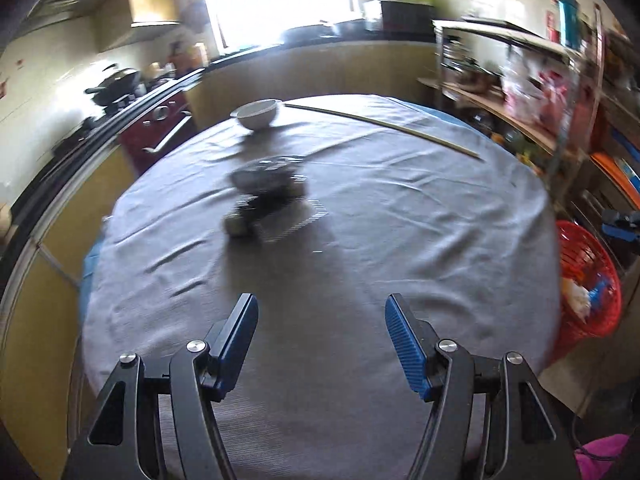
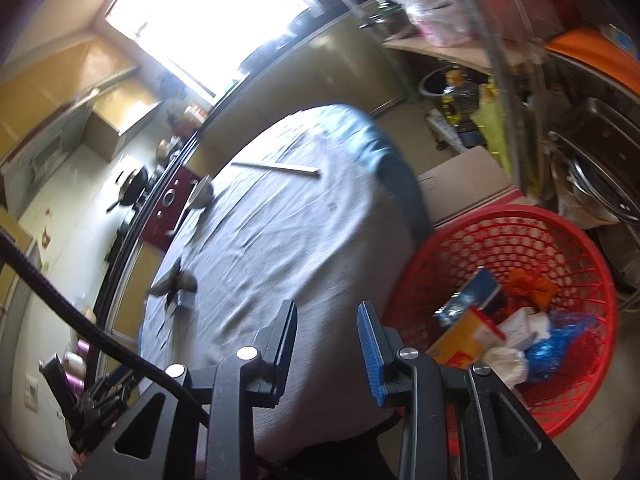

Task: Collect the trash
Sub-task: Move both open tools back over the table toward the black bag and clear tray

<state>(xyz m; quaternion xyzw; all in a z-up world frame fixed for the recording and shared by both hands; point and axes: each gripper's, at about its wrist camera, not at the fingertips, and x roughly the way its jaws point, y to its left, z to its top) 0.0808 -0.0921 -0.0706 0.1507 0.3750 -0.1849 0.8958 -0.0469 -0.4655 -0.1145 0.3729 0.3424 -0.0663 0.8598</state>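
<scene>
Left gripper (image 1: 320, 320) fingers apart, right gripper (image 2: 328, 330) fingers apart (empty), red basket (image 2: 560, 224) beside table (image 2: 288, 232)

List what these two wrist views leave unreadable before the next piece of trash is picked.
- Dark clump mid-table, left wrist view: motion blur hides what the pieces are; in the right wrist view it is small and smeared.
- Red basket: cut off by the table edge in the left wrist view; the right gripper and frame hide its near rim.
- Shelf contents: blurred.
- Print on the boxes in the basket: too small.
</scene>
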